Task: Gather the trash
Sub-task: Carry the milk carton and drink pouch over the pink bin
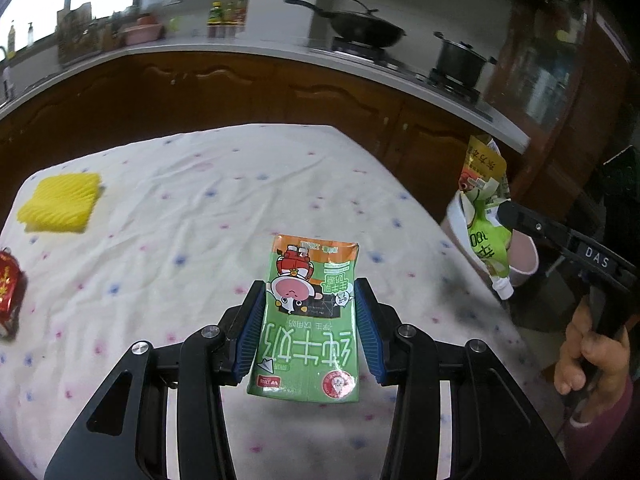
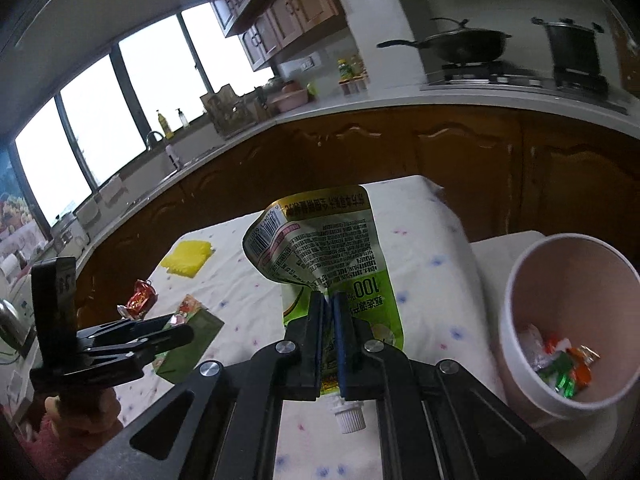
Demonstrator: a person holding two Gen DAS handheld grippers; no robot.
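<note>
the right gripper (image 2: 327,320) was clamped on a green pouch (image 2: 320,248), cap toward the camera, long axis running away and up from the jaws. the bin (image 2: 516,280) lay just right of it, so the right hand was the nearer one. the left gripper (image 1: 310,320) held a milk carton (image 1: 308,320) across its width, long axis along the fingers, above the table (image 1: 180,200), bin farther right.
</note>
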